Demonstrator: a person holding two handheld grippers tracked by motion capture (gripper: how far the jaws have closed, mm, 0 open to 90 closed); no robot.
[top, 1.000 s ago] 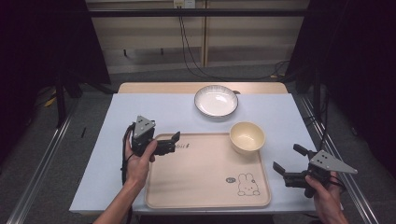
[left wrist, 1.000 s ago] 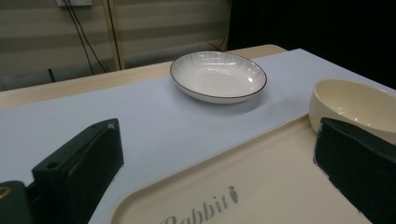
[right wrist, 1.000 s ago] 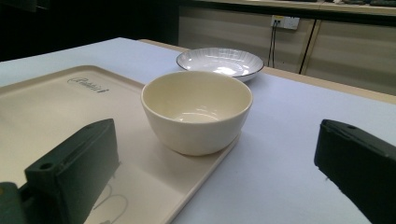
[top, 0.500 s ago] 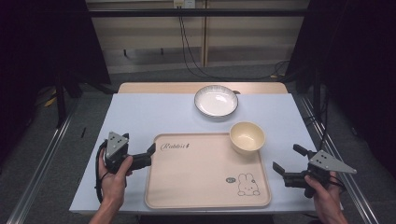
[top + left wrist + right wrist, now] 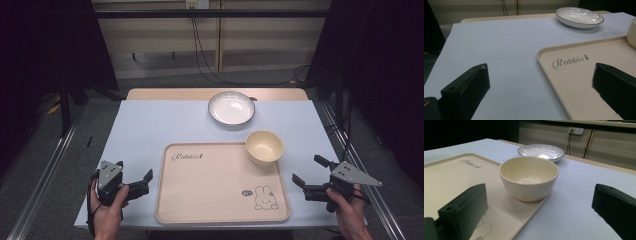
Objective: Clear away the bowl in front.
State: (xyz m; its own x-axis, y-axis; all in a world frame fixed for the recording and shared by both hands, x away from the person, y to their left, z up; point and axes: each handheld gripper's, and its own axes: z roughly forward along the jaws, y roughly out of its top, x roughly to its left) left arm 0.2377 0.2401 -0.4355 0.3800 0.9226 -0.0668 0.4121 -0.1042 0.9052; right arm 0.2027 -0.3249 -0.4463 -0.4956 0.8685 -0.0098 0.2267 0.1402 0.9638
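Blue-white table cover (image 5: 150,130), bare at 9 to 11 o'clock. Cream tray (image 5: 215,190) at 6 o'clock centre, raised rim, "Rabbit" script at its 11 o'clock corner, bunny print at 5 o'clock. White ribbed plate (image 5: 231,108) at 12 o'clock, off the tray. Cream bowl (image 5: 264,146) upright, empty, on the tray's 1 o'clock corner, overhanging the rim. Left gripper (image 5: 141,182) now at 8 o'clock just beside the tray's left edge, moved down from the tray's top-left corner; jaws spread, empty. Right gripper (image 5: 310,175) at 4 o'clock, unchanged, jaws spread, empty, facing the bowl.
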